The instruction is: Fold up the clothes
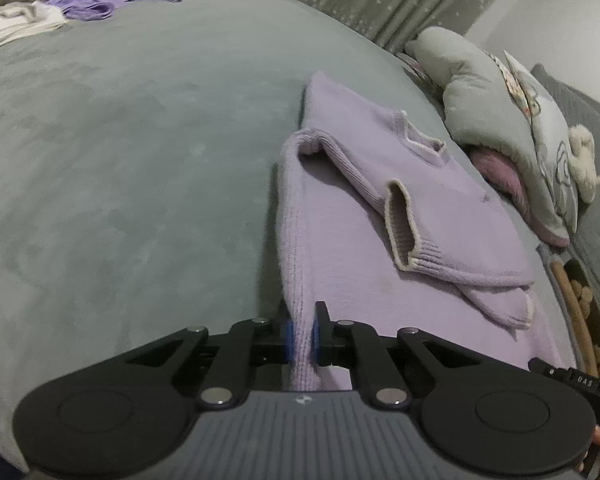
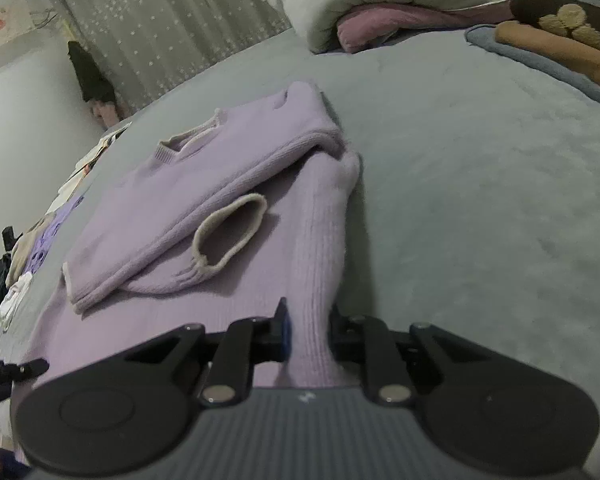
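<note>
Both grippers pinch the near hem of a lilac sweater (image 1: 380, 208) on the grey bed (image 1: 120, 180): left gripper (image 1: 302, 338) and right gripper (image 2: 310, 336) fingers closed on fabric.

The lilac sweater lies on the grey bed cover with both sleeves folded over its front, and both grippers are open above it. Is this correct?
Not quite. The sweater does lie on the grey bed cover with both sleeves folded over its front, but the grippers are not open. The left gripper is shut on the sweater's edge in the left wrist view, and the right gripper likewise in the right wrist view.
</note>
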Demonstrator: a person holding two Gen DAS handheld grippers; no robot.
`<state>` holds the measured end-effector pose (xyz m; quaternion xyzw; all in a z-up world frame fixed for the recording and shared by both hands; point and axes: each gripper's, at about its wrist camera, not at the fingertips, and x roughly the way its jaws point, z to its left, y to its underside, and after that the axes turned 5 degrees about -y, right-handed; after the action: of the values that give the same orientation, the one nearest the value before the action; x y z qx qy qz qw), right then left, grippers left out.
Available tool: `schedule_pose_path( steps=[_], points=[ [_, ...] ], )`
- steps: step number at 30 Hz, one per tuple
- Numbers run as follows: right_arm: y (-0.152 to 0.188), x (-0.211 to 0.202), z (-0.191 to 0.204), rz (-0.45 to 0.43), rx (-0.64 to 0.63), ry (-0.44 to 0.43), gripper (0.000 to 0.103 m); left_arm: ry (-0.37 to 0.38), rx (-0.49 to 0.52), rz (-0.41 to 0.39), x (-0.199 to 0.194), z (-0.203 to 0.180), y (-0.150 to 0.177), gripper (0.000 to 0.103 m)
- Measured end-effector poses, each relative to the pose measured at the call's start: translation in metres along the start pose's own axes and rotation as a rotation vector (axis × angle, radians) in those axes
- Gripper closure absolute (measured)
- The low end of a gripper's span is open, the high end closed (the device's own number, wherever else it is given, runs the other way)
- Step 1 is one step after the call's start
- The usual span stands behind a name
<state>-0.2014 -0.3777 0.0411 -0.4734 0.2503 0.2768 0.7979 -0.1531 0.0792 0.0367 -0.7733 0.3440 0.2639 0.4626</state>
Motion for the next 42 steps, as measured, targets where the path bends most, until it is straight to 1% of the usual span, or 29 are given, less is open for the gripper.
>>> schedule_pose_path(
  steps=[3,4,5,6,7,8,9,12,13,14,15,16,17,18,20,25,31,33,34,35,36,37,38,39,40,42],
  points=[
    [0.005,-0.004,0.001,-0.004,-0.006,0.005,0.087,0.009,0.033,-0.020,-0.011,0.000,0.009,0.095],
    [0.008,-0.004,0.002,0.001,-0.015,0.010,0.082,0.009,0.044,-0.024,-0.013,-0.001,0.011,0.095],
    [0.011,-0.004,0.002,0.006,-0.024,0.015,0.074,0.015,0.052,-0.026,-0.016,-0.002,0.015,0.094],
    [0.015,-0.005,0.004,0.011,-0.036,0.018,0.070,0.020,0.054,-0.025,-0.018,-0.002,0.017,0.088],
    [0.018,-0.008,0.006,0.016,-0.058,0.015,0.062,0.027,0.053,-0.018,-0.018,-0.002,0.021,0.084],
    [0.021,-0.011,0.008,0.018,-0.067,0.010,0.056,0.034,0.051,-0.010,-0.019,-0.002,0.024,0.078],
    [0.025,-0.015,0.010,0.019,-0.072,0.005,0.056,0.038,0.049,-0.006,-0.019,-0.002,0.026,0.075],
    [0.038,-0.025,0.011,0.027,-0.083,0.004,0.056,0.051,0.054,0.018,-0.017,-0.005,0.034,0.073],
    [0.041,-0.027,0.013,0.031,-0.097,0.008,0.061,0.046,0.062,0.015,-0.017,-0.006,0.035,0.073],
    [0.043,-0.029,0.014,0.032,-0.108,0.011,0.075,0.040,0.069,0.011,-0.017,-0.007,0.036,0.073],
    [0.044,-0.030,0.014,0.034,-0.109,0.008,0.081,0.038,0.072,0.009,-0.017,-0.008,0.037,0.073],
    [0.045,-0.032,0.014,0.035,-0.105,0.001,0.085,0.039,0.077,0.008,-0.017,-0.007,0.038,0.073],
    [0.045,-0.034,0.013,0.035,-0.090,-0.013,0.087,0.042,0.083,0.007,-0.018,-0.007,0.038,0.074],
    [0.046,-0.036,0.012,0.031,-0.082,-0.014,0.088,0.045,0.083,0.009,-0.017,-0.006,0.038,0.083],
    [0.044,-0.039,0.012,0.015,-0.061,-0.013,0.089,0.051,0.078,0.013,-0.017,-0.005,0.038,0.091],
    [0.046,-0.048,0.020,-0.053,-0.073,0.017,0.090,0.023,0.073,-0.004,-0.019,-0.008,0.040,0.092],
    [0.051,-0.042,0.011,-0.051,-0.051,0.029,0.089,0.006,0.089,-0.060,-0.024,-0.009,0.050,0.091],
    [0.050,-0.042,0.010,-0.051,-0.044,0.025,0.086,0.012,0.105,-0.065,-0.024,-0.009,0.051,0.089],
    [0.050,-0.042,0.010,-0.051,-0.047,0.032,0.079,0.019,0.121,-0.061,-0.023,-0.009,0.051,0.087],
    [0.050,-0.042,0.011,-0.050,-0.057,0.046,0.069,0.024,0.130,-0.056,-0.023,-0.009,0.051,0.081],
    [0.051,-0.043,0.012,-0.048,-0.073,0.058,0.063,0.029,0.133,-0.052,-0.022,-0.008,0.051,0.075],
    [0.053,-0.043,0.014,-0.044,-0.097,0.062,0.054,0.039,0.132,-0.051,-0.022,-0.007,0.052,0.073],
    [0.055,-0.045,0.014,-0.042,-0.101,0.056,0.051,0.052,0.121,-0.051,-0.022,-0.006,0.053,0.068],
    [0.056,-0.046,0.014,-0.041,-0.104,0.050,0.046,0.063,0.111,-0.051,-0.022,-0.006,0.053,0.061],
    [0.058,-0.047,0.015,-0.039,-0.108,0.045,0.043,0.072,0.102,-0.051,-0.022,-0.006,0.054,0.058],
    [0.062,-0.049,0.015,-0.034,-0.112,0.042,0.041,0.087,0.095,-0.055,-0.023,-0.007,0.057,0.045]
  ],
)
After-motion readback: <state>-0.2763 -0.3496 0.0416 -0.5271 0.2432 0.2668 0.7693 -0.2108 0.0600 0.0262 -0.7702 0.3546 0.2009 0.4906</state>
